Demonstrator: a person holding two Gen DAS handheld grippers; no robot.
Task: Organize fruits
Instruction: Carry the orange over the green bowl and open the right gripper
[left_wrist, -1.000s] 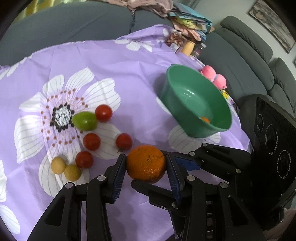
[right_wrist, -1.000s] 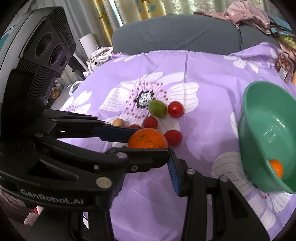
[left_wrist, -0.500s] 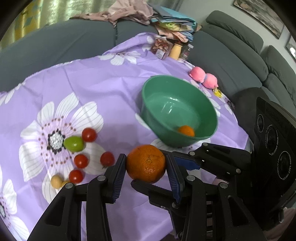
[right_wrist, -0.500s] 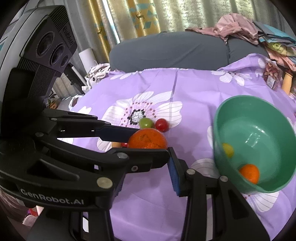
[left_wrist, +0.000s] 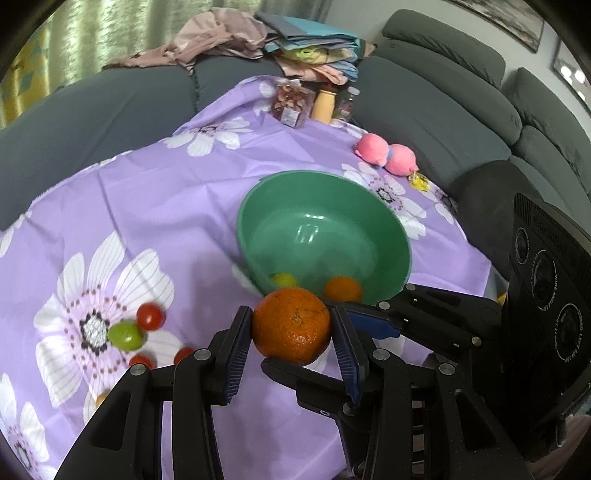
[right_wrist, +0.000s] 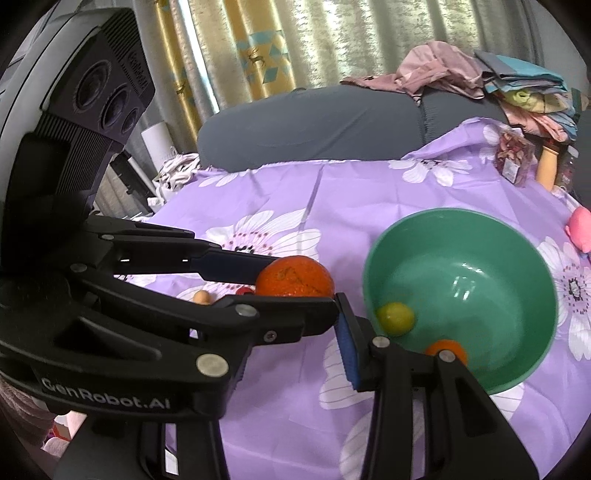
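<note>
Purple floral cloth (left_wrist: 166, 192), grey sofa (left_wrist: 424, 122); orange (left_wrist: 291, 328) gripped in left tool (left_wrist: 291, 314), right tool (right_wrist: 291, 317) unclear.

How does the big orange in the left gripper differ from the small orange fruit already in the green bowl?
The big orange looks clearly larger than the small orange fruit. The big orange is clamped between the left gripper pads, above the purple cloth; the small orange fruit lies loose in the green bowl. Both are round and orange.
</note>
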